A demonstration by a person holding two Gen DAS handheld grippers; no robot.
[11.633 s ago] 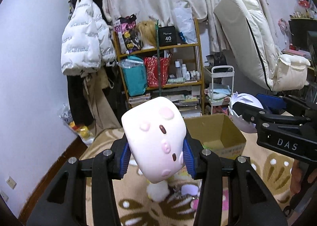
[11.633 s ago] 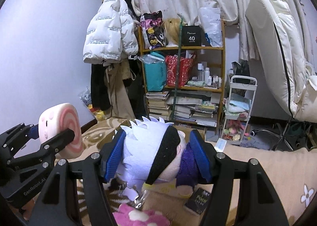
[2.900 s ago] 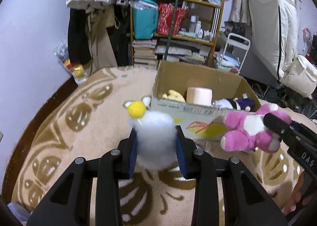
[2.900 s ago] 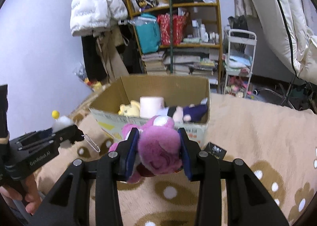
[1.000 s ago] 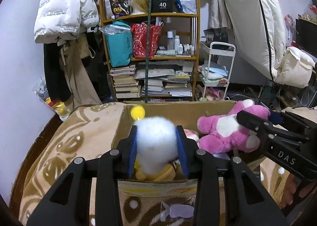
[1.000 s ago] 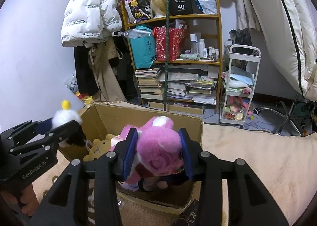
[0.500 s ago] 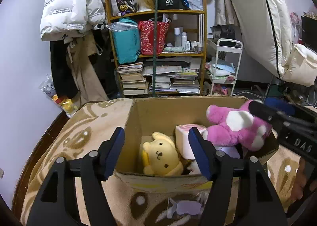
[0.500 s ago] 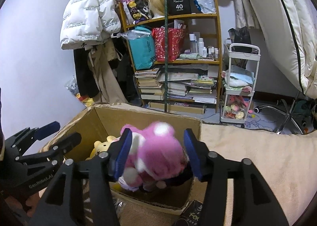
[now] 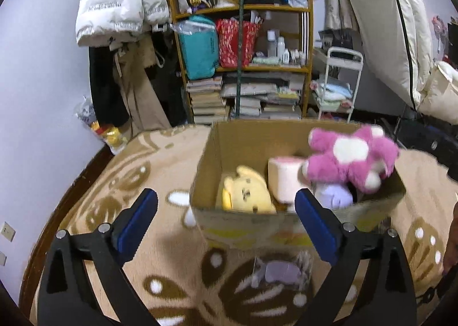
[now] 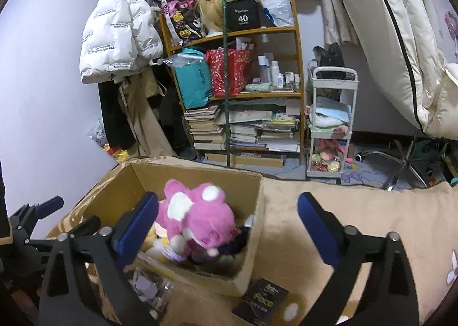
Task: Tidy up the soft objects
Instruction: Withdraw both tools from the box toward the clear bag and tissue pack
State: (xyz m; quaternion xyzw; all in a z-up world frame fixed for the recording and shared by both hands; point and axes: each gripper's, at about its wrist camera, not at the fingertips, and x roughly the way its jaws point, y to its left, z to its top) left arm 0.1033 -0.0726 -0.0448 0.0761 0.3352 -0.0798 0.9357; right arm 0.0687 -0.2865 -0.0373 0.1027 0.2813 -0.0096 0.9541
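Observation:
A cardboard box (image 9: pixel 243 140) stands on the patterned rug (image 9: pixel 137 171); it also shows in the right wrist view (image 10: pixel 252 228). Inside lie a yellow plush (image 9: pixel 246 191), a pink-and-cream roll plush (image 9: pixel 283 180) and a pale purple plush (image 9: pixel 333 196). A pink plush bear (image 9: pixel 352 154) is blurred at the box's right side; in the right wrist view the bear (image 10: pixel 197 217) lies on top of the other toys. My left gripper (image 9: pixel 226 220) is open and empty in front of the box. My right gripper (image 10: pixel 227 224) is open and empty above the box's right edge.
A clear plastic bag with purple pieces (image 9: pixel 282 271) lies on the rug before the box. A black card (image 10: pixel 260 301) lies by the box's near corner. Behind stand a wooden shelf (image 10: pixel 237 91), a white trolley (image 10: pixel 329 123) and hanging coats (image 10: pixel 120 28).
Both grippers opened and let go of their toys. The white fluffy plush left the left gripper; the pink bear dropped from the right gripper into the box. Both grippers pulled back.

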